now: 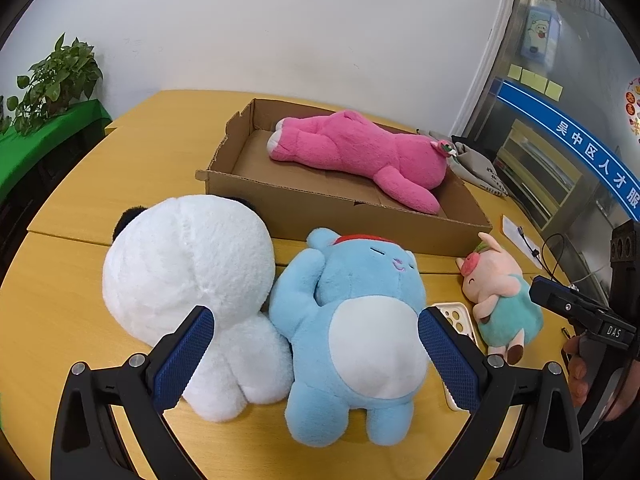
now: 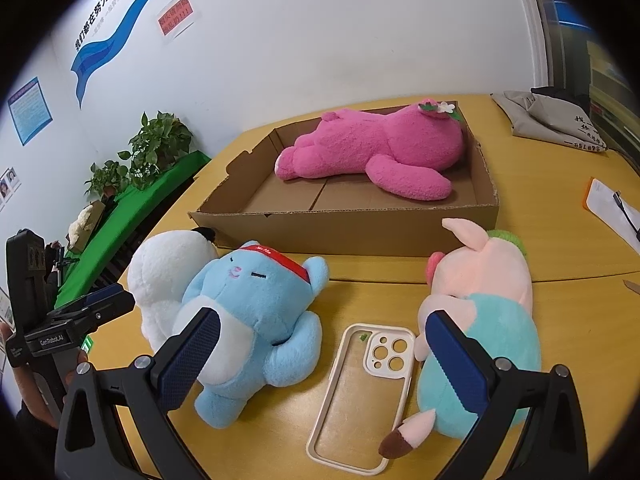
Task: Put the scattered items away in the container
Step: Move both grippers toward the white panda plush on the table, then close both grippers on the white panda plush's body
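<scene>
While only the pink bear (image 1: 356, 152) lies in the far cardboard box (image 1: 320, 216), I still see the panda (image 1: 188, 276), blue toy (image 1: 352, 320), pig (image 2: 488, 312) and phone case (image 2: 360, 396) on the near counter (image 1: 80, 208). Both grippers, left (image 1: 316, 356) and right (image 2: 324, 360), have wide, empty fingers.

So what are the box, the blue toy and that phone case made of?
The box looks like plain brown corrugated cardboard: matt, with creased flaps and torn, ragged edges. The blue plush toy seems to be soft, fuzzy synthetic fleece over stuffing, with a stitched face. The phone case appears to be clear plastic with a cream rim, probably flexible; the table's wood tone shows through it.
</scene>
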